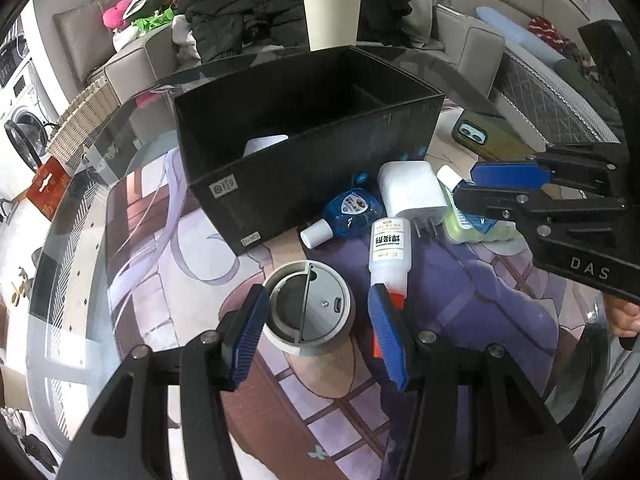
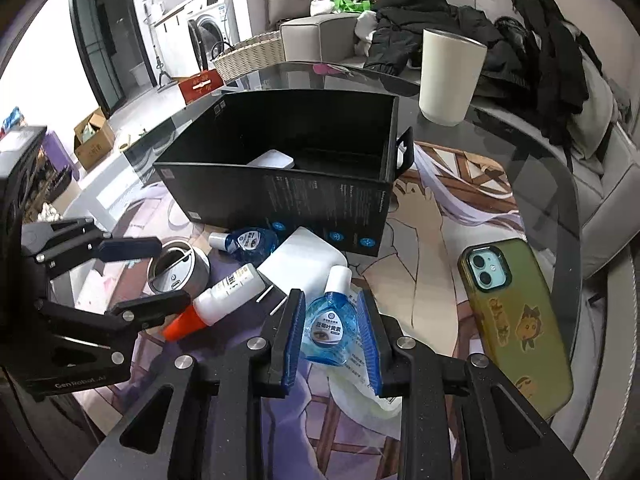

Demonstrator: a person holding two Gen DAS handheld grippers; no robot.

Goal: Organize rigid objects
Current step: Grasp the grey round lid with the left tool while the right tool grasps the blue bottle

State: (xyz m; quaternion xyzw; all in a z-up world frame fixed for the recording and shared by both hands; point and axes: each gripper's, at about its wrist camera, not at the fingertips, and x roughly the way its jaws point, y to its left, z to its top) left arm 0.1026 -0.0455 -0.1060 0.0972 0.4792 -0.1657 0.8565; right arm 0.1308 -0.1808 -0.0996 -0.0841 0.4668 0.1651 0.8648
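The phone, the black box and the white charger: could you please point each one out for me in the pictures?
phone (image 2: pixel 520 320): right wrist view, on the middle of its yellow-green back.
black box (image 2: pixel 280 196): right wrist view, on its near outer wall.
white charger (image 1: pixel 412 190): left wrist view, on the middle of its white body.

In front of you the box (image 1: pixel 304 152) stands mid-table, the cup (image 1: pixel 331 20) behind it, the bottles (image 1: pixel 390 246), charger (image 1: pixel 412 190) and round canister (image 1: pixel 310 308) before it, the phone (image 2: pixel 520 320) to their right.

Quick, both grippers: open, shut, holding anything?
Left gripper: open, astride the grey round container, not gripping.
Right gripper: shut on the blue eye-drop bottle.
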